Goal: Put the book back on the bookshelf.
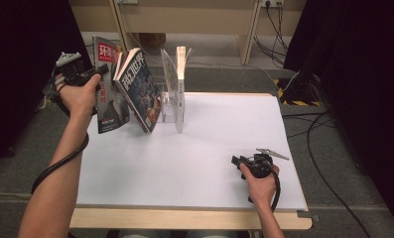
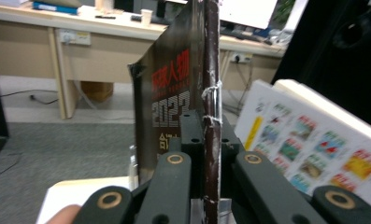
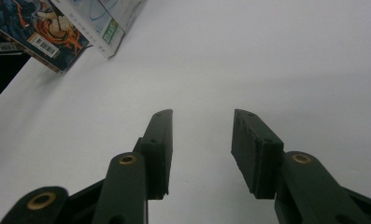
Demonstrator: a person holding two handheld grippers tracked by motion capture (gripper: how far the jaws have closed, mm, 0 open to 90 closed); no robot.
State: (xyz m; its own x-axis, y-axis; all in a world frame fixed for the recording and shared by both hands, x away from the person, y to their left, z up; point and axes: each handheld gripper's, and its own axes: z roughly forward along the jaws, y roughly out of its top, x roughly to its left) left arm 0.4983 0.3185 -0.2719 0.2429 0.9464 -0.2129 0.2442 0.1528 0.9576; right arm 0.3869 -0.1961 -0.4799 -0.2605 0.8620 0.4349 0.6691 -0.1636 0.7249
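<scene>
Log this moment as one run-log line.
left claw: shut on magazine | right claw: open, over table | book: leaning

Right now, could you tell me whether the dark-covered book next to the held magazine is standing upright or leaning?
Leaning. The dark-covered book tilts, its top toward the magazine, its bottom edge on the white table.

Both forearms were bare, no sleeves on them. Each hand carried a black gripper: the left gripper (image 1: 101,72) and right gripper (image 1: 235,160) alike wore a grey three-cornered plate on top. A thick black cable ran from each and looped along the forearm beside it. Seen close, the left gripper's (image 2: 205,135) jaws were matte black bars on linked arms, with brass-ringed pivots at the joints and small screw holes in the pads. The right gripper's (image 3: 202,149) jaws had the same brass rings, dark recessed screws and blocky, flat-faced pads with slightly worn edges.
</scene>
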